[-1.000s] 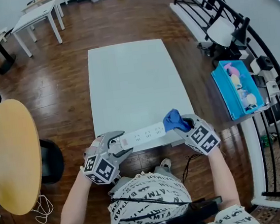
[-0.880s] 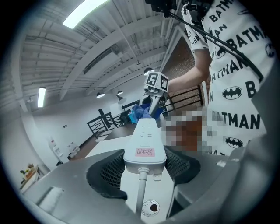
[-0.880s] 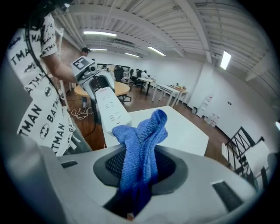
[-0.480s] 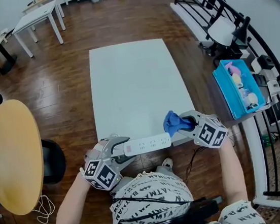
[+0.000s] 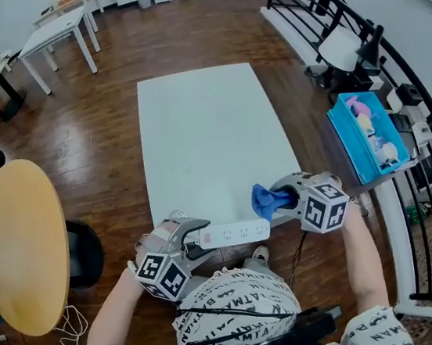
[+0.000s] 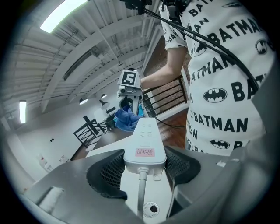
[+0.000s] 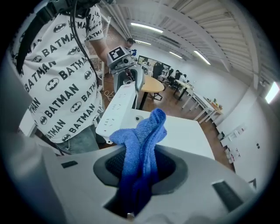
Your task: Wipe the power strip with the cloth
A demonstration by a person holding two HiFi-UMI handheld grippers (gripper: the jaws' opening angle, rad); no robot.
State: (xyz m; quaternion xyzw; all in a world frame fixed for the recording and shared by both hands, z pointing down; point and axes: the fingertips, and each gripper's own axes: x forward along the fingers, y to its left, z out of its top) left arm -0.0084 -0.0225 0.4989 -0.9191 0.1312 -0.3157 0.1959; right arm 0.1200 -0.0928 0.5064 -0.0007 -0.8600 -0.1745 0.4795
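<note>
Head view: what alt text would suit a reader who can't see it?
Seen from above, a person holds a white power strip in the left tongs and a blue cloth in the right tongs, near the strip's end, by the near edge of a white table.

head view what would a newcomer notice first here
First, the white power strip clamped by its cord end in the left gripper, at the near edge of the white table. Next, the bright blue cloth bunched in the right gripper, by the strip's other end. The round wooden table at far left and the blue bin at right also stand out.
</note>
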